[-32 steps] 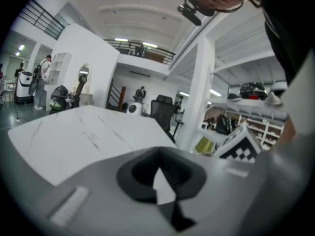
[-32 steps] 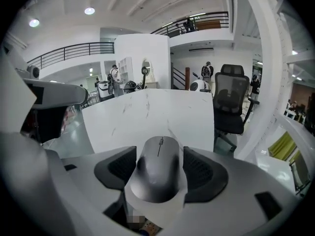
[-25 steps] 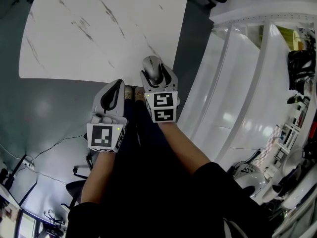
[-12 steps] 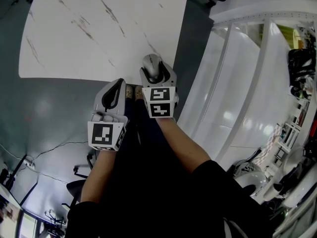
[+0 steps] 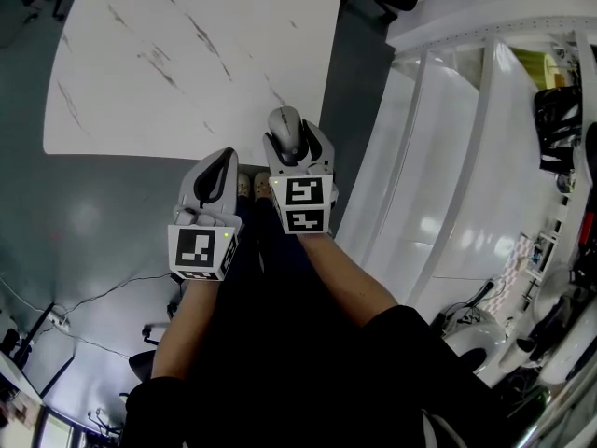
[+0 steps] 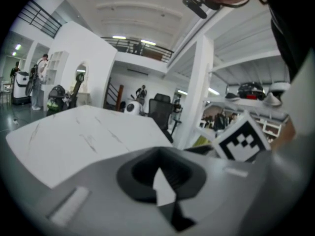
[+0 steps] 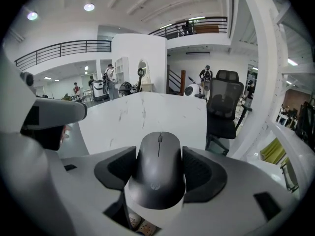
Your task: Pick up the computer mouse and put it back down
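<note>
A: What is the setting?

B: An open hall with a grey floor [image 5: 93, 222] and a white tabletop [image 5: 187, 63], smooth, with thin grey veins like marble. A black office chair [image 7: 224, 107] stands at its far corner.

A: How does the person hold the arms?

B: Both forearms are bare below black sleeves and reach down and forward, side by side. The right gripper [image 5: 291, 136] sits a little further forward than the left gripper [image 5: 218, 168], at the near edge of the tabletop.

A: And the mouse?

B: The mouse [image 7: 158, 168] is dark, matte and rounded, with a slim scroll wheel and a small logo. It sits between the right gripper's fingers [image 7: 204, 176], whose dark ribbed pads press on both its flanks. It is held clear of the tabletop, with pale shoes [image 5: 244, 183] showing beneath it.

A: The left gripper?

B: Its fingers [image 6: 133, 173] are drawn together with nothing between them, leaving only a thin pale sliver.

A: Anything hard to make out?

B: From the head view the mouse's rear is hidden behind the right gripper's body. In the left gripper view, the grey housing cuts off the tabletop's near edge.
</note>
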`<state>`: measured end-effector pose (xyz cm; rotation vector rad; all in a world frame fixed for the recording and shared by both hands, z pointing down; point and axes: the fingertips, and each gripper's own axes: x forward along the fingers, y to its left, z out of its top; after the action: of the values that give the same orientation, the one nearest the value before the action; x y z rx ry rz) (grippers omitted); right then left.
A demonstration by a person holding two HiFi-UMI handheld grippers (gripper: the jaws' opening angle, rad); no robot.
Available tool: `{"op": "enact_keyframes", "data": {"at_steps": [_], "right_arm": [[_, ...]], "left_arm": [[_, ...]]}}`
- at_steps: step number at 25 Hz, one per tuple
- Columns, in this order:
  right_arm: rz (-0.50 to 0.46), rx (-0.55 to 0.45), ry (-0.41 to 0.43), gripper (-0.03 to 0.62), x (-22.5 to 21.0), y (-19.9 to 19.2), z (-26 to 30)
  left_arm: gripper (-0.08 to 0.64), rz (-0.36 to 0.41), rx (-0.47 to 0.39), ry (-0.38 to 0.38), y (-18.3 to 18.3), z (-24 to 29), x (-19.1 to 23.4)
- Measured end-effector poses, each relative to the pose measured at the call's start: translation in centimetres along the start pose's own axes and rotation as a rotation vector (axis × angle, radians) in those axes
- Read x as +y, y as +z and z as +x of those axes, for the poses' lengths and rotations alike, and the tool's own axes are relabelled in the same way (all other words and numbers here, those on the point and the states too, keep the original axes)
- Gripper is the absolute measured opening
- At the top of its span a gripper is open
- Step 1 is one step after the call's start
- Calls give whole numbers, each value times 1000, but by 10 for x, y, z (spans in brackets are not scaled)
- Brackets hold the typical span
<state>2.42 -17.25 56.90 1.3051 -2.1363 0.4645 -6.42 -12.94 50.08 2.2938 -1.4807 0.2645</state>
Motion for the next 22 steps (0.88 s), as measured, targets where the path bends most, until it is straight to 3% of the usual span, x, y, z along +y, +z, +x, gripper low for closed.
{"op": "enact_keyframes", "data": {"at_steps": [10, 22], "right_arm": [[22, -183, -86, 255, -32, 78, -65], [12, -348, -107, 255, -46, 144, -123]], "left_arm": [[8, 80, -109, -14, 65, 8, -18], [8, 176, -233, 53, 130, -10, -21]]}}
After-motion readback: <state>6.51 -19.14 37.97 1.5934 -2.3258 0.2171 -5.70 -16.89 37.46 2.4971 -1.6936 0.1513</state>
